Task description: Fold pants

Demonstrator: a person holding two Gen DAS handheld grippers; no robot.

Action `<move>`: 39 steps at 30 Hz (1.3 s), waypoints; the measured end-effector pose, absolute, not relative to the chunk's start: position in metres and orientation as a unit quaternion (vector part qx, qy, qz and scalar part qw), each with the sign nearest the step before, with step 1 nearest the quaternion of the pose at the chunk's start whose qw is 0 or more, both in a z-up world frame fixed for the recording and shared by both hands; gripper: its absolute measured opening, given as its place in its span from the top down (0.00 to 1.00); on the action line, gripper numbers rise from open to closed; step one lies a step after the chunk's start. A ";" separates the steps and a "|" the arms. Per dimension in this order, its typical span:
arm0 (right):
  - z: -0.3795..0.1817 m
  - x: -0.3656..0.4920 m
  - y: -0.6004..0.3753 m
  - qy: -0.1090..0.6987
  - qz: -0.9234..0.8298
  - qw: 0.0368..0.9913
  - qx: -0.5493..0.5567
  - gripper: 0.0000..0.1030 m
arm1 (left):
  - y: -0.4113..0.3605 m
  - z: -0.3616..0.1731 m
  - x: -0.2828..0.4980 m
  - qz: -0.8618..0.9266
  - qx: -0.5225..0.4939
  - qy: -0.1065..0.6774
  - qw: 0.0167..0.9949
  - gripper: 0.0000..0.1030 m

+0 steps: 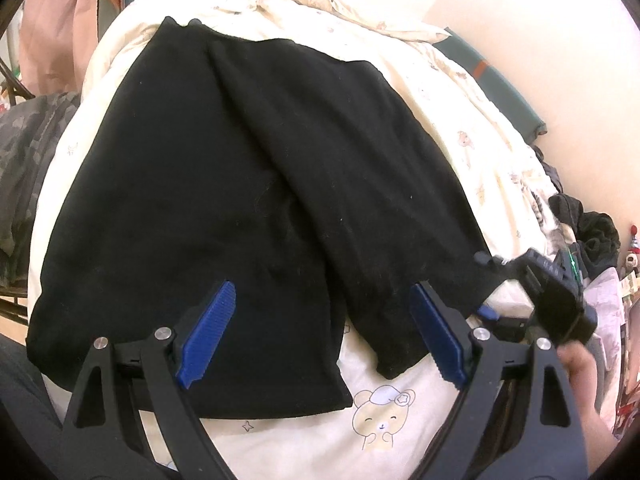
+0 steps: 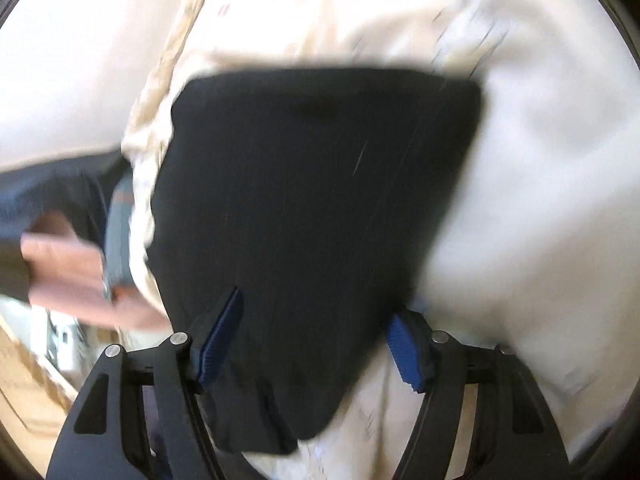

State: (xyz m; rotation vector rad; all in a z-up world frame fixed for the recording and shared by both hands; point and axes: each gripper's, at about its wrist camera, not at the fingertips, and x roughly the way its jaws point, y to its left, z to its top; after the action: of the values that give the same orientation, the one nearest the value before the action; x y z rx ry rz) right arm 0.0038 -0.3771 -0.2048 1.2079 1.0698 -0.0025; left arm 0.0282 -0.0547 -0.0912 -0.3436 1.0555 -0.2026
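Black pants (image 1: 248, 184) lie spread flat on a cream duvet (image 1: 452, 112), with two overlapping layers and hem ends toward me. My left gripper (image 1: 320, 334) hovers over the near hem, its blue pads (image 1: 208, 332) wide apart and empty. At the pants' right edge is my right gripper (image 1: 548, 292), held by a hand (image 1: 576, 364). The right wrist view is blurred: the pants (image 2: 304, 184) fill its middle. There the right gripper (image 2: 314, 346) is open, a corner of the fabric lying between its pads without being pinched.
The duvet carries a bear print (image 1: 384, 412) near the front. A grey cushion with an orange stripe (image 1: 492, 80) lies at the back right, dark clothes (image 1: 588, 228) at the right edge, pink fabric (image 1: 48, 24) and camouflage cloth (image 1: 28, 152) on the left.
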 end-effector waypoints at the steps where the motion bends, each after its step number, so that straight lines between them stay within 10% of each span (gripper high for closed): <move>1: -0.209 0.005 -0.387 0.470 -0.005 0.683 0.560 0.33 | -0.055 -0.092 0.029 -0.096 -0.164 0.502 0.844 0.16; 13: -0.208 0.026 -0.422 0.422 -0.046 0.715 0.556 0.43 | -0.066 -0.103 0.031 -0.096 -0.144 0.504 0.846 0.16; 18: -0.197 0.027 -0.414 0.447 -0.058 0.739 0.501 0.92 | -0.073 -0.105 0.034 -0.098 -0.147 0.503 0.846 0.16; 39: -0.106 0.032 -0.364 0.408 0.049 0.829 0.381 0.96 | -0.157 -0.082 0.268 -0.045 -0.038 0.575 0.816 0.16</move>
State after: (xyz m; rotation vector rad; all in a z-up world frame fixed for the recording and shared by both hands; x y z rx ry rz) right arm 0.0323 -0.3639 -0.1064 0.8080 0.8650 0.1036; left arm 0.2684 -0.1573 -0.0817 -0.0820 1.2251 -0.0970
